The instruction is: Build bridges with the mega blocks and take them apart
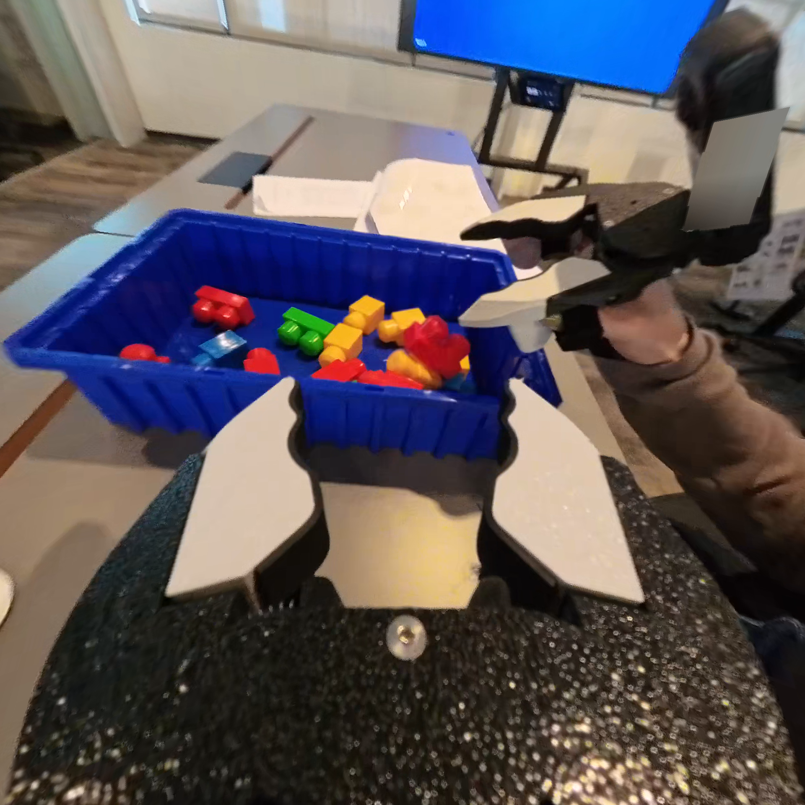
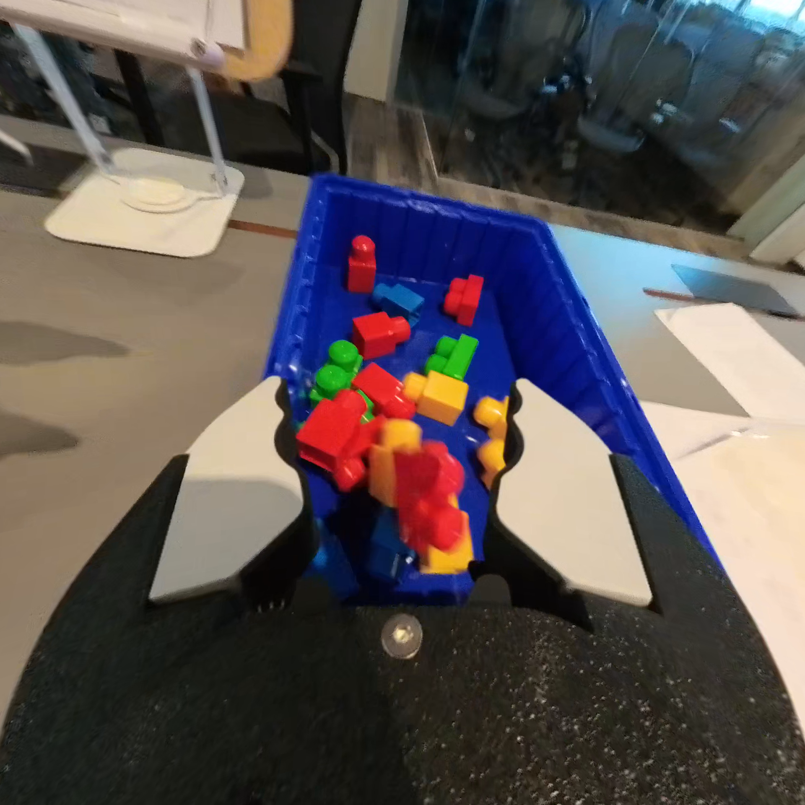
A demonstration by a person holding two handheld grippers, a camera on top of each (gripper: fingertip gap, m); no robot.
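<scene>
- Black, speckled gripper bodies fill the bottom of both wrist views and hide the desk just under them.
- Left gripper (image 1: 400, 387) has its jaws spread wide apart with nothing between them; its pale grey, flat-faced fingers (image 1: 252, 488) frame the near wall of the blue bin (image 1: 392, 418).
- Right gripper (image 2: 398, 390) also has its jaws wide apart and empty, poised above one short end of the bin; in the left wrist view it shows at the bin's right end (image 1: 461, 279), held by a hand (image 1: 640, 326) in a brown sleeve (image 1: 714, 435).
- Mega blocks (image 1: 344, 339) lie loose on the floor of the bin: chunky, glossy plastic pieces with round studs, in red, yellow, green and blue.
- One red block (image 2: 429, 492) nearest the right gripper is smeared by blur, so its shape and whether it rests on the yellow pieces beneath cannot be told.
- Right gripper's fingers cut off a yellow block (image 2: 492, 435) and the bin's near corners.
- Ribbed, rigid plastic forms the bin's walls; it stands on a smooth grey desk (image 1: 78, 501).
- Beyond the bin's far side lie a white tray (image 1: 427, 196) and white sheets (image 1: 305, 196).
- Toward the desk's left edge in the right wrist view stands a white stand base (image 2: 143, 209).
- Farther off are a blue screen (image 1: 553, 35) on a black stand, and a person partly covered by a grey patch.
</scene>
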